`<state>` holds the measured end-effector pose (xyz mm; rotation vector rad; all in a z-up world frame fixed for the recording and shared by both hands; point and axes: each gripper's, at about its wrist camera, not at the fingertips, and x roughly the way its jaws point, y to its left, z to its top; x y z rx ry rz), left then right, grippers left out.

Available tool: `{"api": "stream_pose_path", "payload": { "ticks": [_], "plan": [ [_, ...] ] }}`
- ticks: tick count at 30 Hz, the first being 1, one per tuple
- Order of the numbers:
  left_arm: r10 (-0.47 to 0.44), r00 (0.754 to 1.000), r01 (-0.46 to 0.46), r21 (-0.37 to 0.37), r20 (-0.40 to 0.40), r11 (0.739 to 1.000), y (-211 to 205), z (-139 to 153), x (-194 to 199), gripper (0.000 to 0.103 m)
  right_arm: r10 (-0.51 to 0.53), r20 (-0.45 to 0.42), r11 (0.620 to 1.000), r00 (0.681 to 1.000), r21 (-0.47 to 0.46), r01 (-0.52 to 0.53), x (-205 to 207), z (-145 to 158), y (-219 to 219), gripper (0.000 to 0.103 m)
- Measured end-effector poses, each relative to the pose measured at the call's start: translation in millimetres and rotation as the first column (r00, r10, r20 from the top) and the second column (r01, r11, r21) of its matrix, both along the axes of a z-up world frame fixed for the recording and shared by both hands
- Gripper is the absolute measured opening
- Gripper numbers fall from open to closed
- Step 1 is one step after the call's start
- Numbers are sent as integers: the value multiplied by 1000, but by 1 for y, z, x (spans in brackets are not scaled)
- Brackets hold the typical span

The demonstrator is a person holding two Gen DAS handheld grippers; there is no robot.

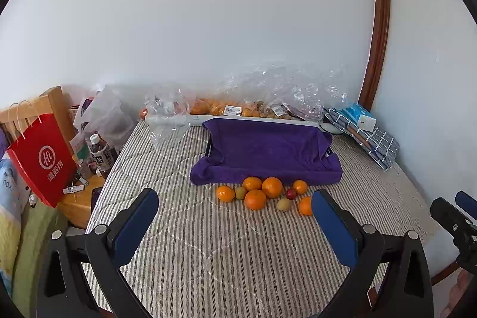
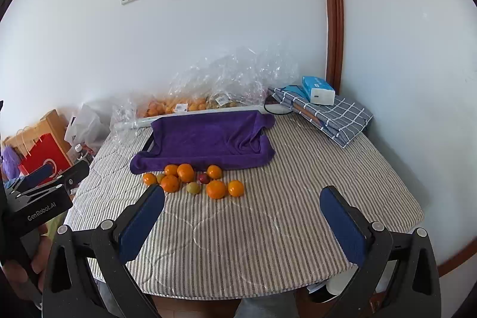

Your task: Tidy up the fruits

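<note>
Currently pre-grasp — left tool (image 1: pixel 235 200) and right tool (image 2: pixel 242 198) both spread wide, empty; next, reach an orange (image 2: pixel 216 189) beside the purple towel-lined tray (image 2: pixel 208 139).

fruit: round orange citrus fruits (image 2: pixel 216 189), loose cluster on striped cloth, several touching | two small yellow-green fruits (image 2: pixel 193 188) among them, one at the front, one toward the left | one small dark red fruit (image 2: pixel 203 178) mid-cluster | purple towel-draped tray (image 2: pixel 205 139) just behind, nothing on it
</note>
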<state>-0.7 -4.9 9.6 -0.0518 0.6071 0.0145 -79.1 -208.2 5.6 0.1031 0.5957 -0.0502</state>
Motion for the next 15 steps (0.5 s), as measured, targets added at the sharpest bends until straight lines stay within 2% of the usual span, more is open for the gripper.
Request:
{"api": "stream_pose_path", "payload": {
  "ticks": [15],
  "plan": [
    [1, 1000, -1, -3, -2, 1000, 8, -5, -2, 103, -14, -22, 1000, 1000, -14, 13, -2, -6, 2, 103]
  ]
}}
